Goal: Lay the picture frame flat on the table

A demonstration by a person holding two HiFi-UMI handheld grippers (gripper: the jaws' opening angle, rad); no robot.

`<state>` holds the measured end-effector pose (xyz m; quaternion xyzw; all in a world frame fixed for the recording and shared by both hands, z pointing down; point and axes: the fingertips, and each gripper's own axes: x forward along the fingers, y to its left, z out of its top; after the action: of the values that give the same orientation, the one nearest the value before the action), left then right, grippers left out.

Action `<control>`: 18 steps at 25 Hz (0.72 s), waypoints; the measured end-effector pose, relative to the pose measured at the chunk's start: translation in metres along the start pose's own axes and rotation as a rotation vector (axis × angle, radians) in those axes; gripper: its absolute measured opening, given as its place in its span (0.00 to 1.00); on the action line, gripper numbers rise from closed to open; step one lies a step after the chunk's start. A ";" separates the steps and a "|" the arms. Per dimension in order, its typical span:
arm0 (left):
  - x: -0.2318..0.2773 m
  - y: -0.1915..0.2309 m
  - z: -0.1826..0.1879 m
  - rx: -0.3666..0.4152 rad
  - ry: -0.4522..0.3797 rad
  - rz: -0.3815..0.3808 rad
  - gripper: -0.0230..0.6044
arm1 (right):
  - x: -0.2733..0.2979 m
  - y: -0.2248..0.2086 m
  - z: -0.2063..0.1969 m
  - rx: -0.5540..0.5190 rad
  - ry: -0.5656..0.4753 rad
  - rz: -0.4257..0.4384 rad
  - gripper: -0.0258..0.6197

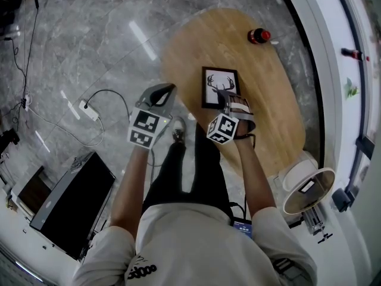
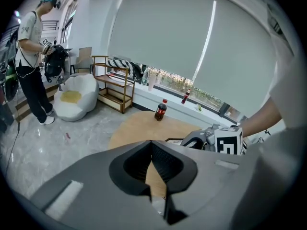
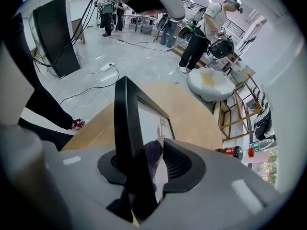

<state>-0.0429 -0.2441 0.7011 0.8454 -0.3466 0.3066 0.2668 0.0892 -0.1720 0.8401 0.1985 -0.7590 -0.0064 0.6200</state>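
The picture frame (image 1: 220, 87) is straddled by the spread jaws of the right gripper (image 1: 230, 102). The left gripper (image 1: 171, 90), to its left, is pressed together and empty.

A cola bottle (image 1: 259, 36) stands at top right of the head view; a power strip (image 1: 90, 111) and cables (image 1: 109, 91) trail over grey floor (image 1: 77, 34) at left. Upper left of the left gripper view, a person (image 2: 29, 56) stands near a beanbag chair (image 2: 75, 102).

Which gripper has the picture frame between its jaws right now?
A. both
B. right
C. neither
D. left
B: the black edge of the picture frame stands between the jaws of the right gripper; the left gripper holds nothing.
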 end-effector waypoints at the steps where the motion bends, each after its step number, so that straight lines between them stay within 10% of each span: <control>1: 0.000 0.001 -0.001 0.000 0.002 0.001 0.05 | 0.002 0.003 -0.001 -0.005 0.001 0.003 0.28; 18: 0.015 0.001 -0.033 0.002 0.061 -0.013 0.05 | 0.066 0.021 -0.046 -0.079 0.083 -0.032 0.56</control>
<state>-0.0456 -0.2291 0.7342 0.8381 -0.3326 0.3309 0.2782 0.1162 -0.1624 0.9175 0.1861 -0.7286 -0.0380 0.6581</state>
